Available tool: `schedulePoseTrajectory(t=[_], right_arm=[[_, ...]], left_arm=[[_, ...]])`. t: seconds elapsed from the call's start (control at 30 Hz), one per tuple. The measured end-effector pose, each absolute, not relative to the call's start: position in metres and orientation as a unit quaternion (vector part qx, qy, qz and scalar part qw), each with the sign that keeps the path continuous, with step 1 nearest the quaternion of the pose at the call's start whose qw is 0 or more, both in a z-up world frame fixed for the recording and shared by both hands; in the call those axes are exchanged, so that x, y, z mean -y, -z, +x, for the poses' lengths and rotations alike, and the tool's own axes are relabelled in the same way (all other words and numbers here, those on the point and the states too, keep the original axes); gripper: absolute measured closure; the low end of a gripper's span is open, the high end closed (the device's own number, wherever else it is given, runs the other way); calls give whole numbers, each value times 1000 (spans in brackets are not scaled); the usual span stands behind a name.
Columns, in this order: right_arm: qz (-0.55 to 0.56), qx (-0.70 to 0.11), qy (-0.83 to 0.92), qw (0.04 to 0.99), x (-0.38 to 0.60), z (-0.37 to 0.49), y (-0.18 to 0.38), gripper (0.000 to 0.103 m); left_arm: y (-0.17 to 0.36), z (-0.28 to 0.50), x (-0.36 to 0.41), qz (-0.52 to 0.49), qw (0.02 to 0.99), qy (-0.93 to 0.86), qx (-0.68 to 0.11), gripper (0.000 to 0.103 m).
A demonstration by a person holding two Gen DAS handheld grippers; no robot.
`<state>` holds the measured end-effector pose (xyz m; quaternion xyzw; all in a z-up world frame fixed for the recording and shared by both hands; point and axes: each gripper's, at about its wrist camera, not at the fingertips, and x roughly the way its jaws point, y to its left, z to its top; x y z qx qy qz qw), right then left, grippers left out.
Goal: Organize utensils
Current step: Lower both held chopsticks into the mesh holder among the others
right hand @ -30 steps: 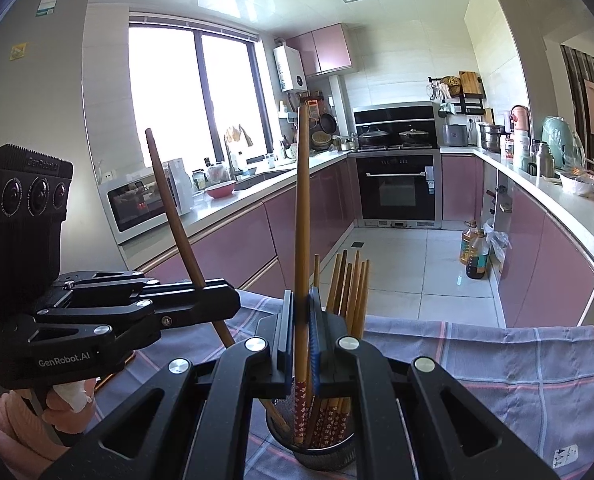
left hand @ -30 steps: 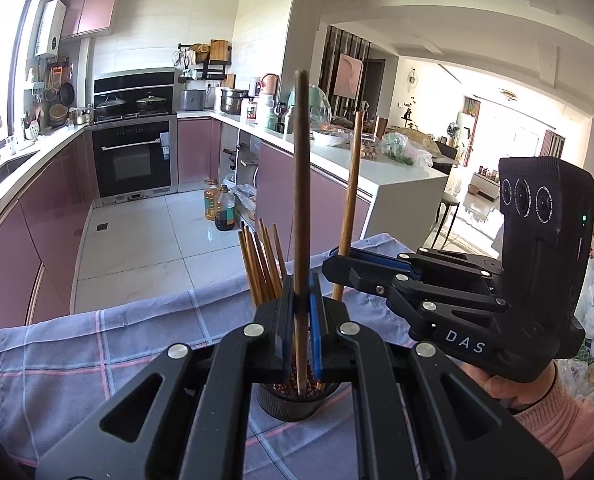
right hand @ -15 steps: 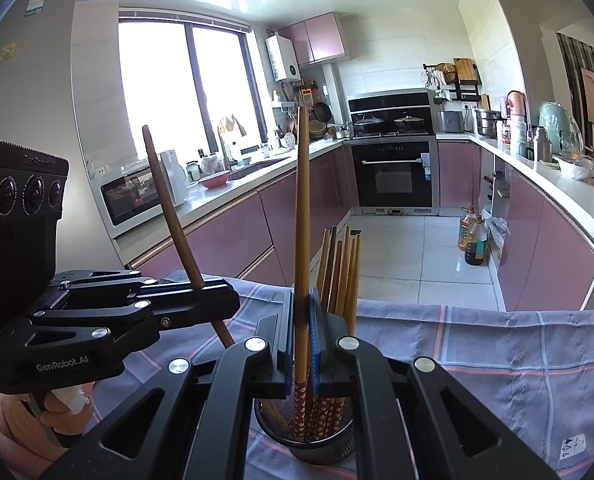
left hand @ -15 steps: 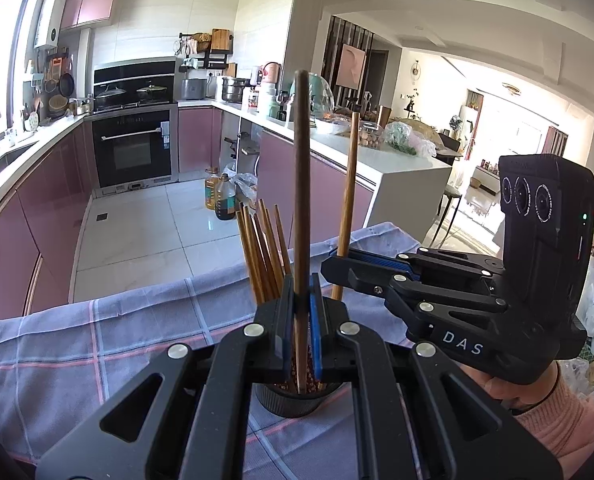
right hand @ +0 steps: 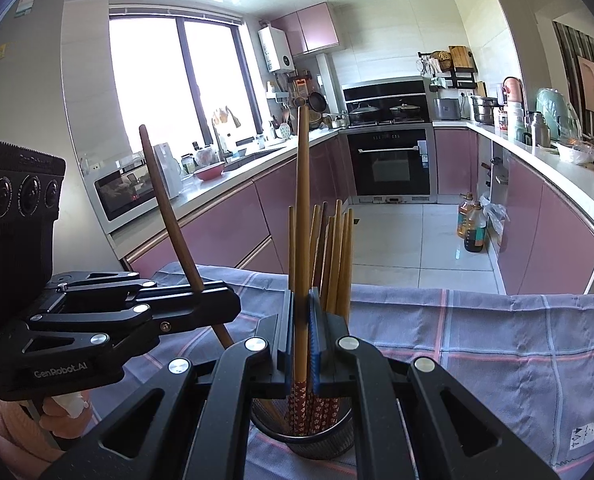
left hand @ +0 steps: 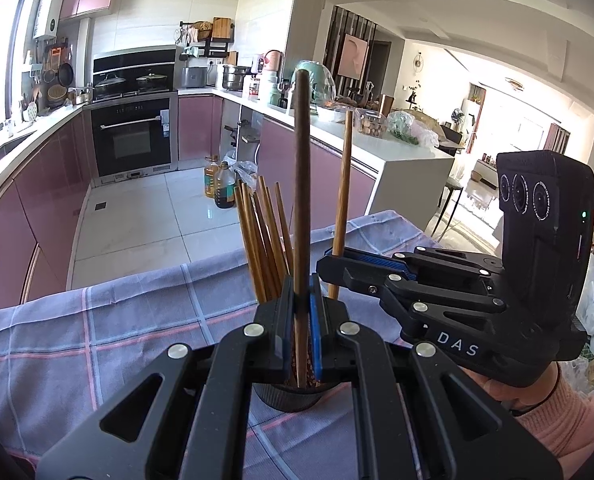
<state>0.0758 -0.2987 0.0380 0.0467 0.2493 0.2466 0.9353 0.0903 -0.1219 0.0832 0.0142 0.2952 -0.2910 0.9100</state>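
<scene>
Two grippers | left gripper (left hand: 302, 320) fingers clamped on dark chopstick (left hand: 302, 184) | right gripper (right hand: 302, 328) fingers clamped on light chopstick (right hand: 302, 208)

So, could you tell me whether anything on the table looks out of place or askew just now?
Nothing is spilled or damaged. The only oddity: the chopstick in the left gripper leans away from the upright bundle in the holder, while the one in the right gripper stands straight.
</scene>
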Motion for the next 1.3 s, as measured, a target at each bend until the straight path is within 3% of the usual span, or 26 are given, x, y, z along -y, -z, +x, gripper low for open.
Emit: schedulePoseTrajectory(t=[1.3], right_arm=[[41, -284, -237, 928, 292, 87, -8, 97]], left_arm=[[-51, 109, 133, 33, 901, 285, -324, 95]])
